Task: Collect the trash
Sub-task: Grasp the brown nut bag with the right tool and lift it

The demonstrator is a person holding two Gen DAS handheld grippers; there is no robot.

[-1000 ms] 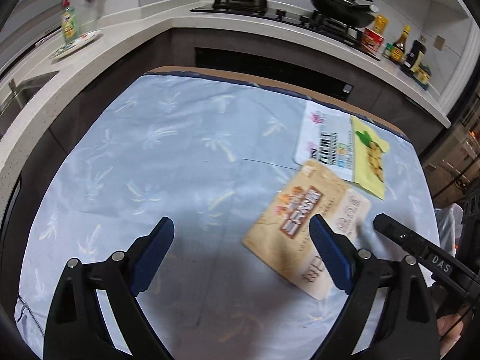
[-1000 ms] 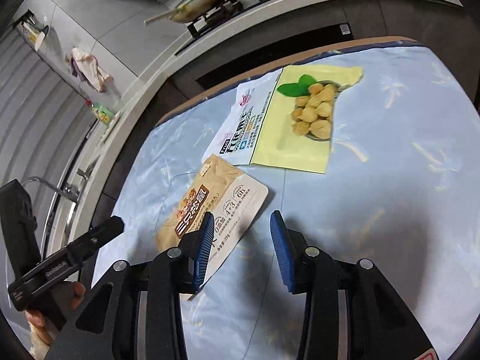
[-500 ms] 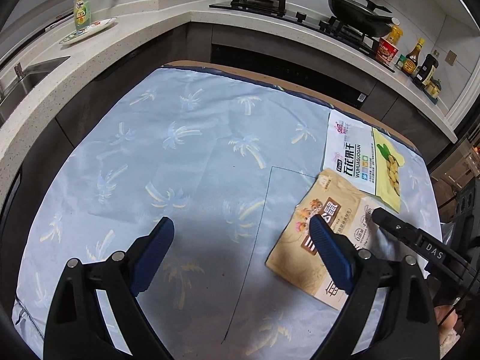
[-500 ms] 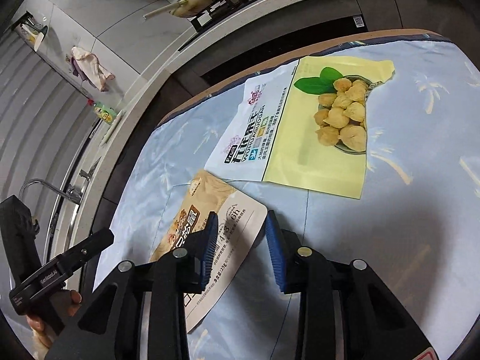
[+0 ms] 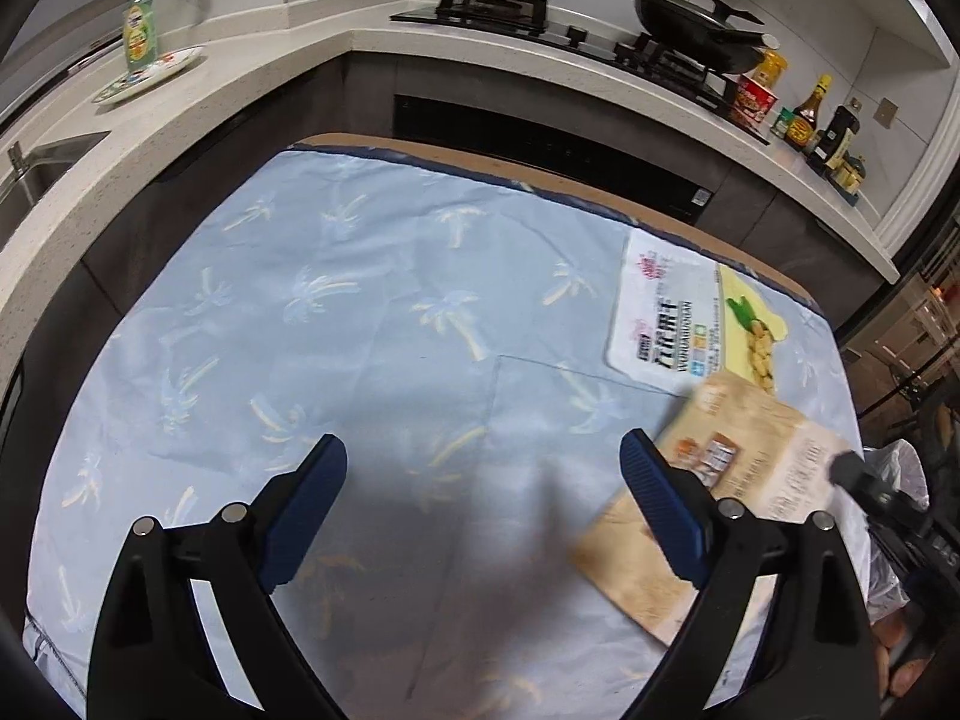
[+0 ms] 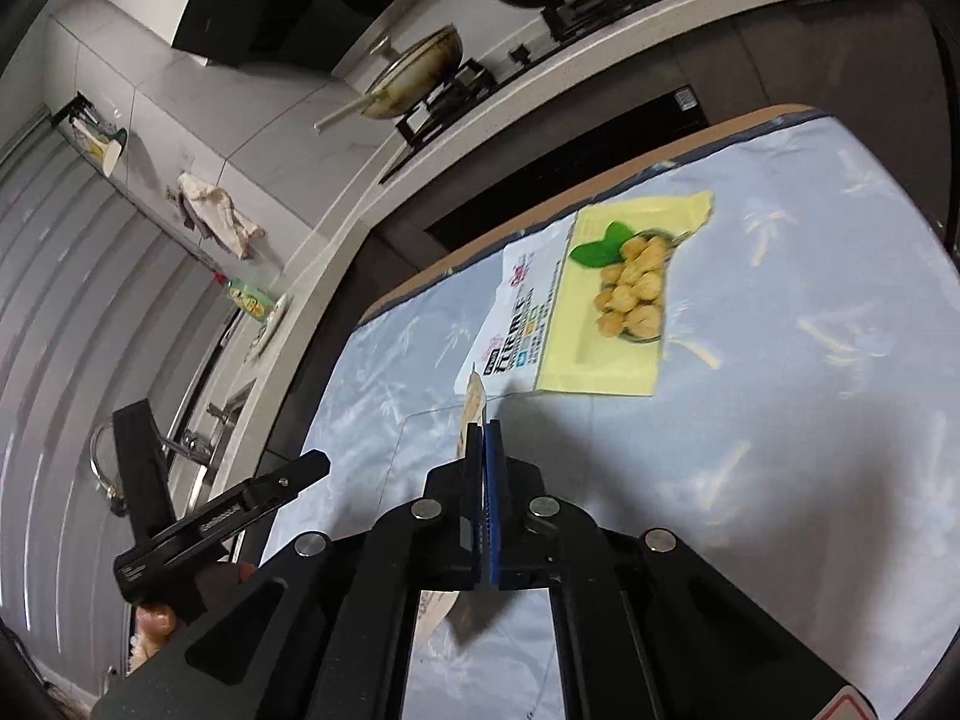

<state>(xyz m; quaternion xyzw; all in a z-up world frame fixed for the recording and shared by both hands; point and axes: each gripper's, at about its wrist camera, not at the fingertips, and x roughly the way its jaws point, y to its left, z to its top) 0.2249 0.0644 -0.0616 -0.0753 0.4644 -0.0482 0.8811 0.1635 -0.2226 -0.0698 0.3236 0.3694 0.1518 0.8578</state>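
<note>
R gripper [image 6: 483, 450] clamped on tan snack pouch [image 5: 738, 480] — L gripper [image 5: 483, 504] jaws wide apart, empty, above tablecloth [image 5: 360, 330]

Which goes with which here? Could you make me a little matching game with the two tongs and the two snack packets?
Things:
1. left tongs
2. right tongs
3. brown snack packet
4. yellow and white snack packet

States:
a. lying flat on the blue tablecloth, untouched
b. open, nothing between the pads
c. pinched by one edge and tilted up off the cloth
d. shut on a packet's edge, having just closed

Pairs: 1-b, 2-d, 3-c, 4-a
</note>
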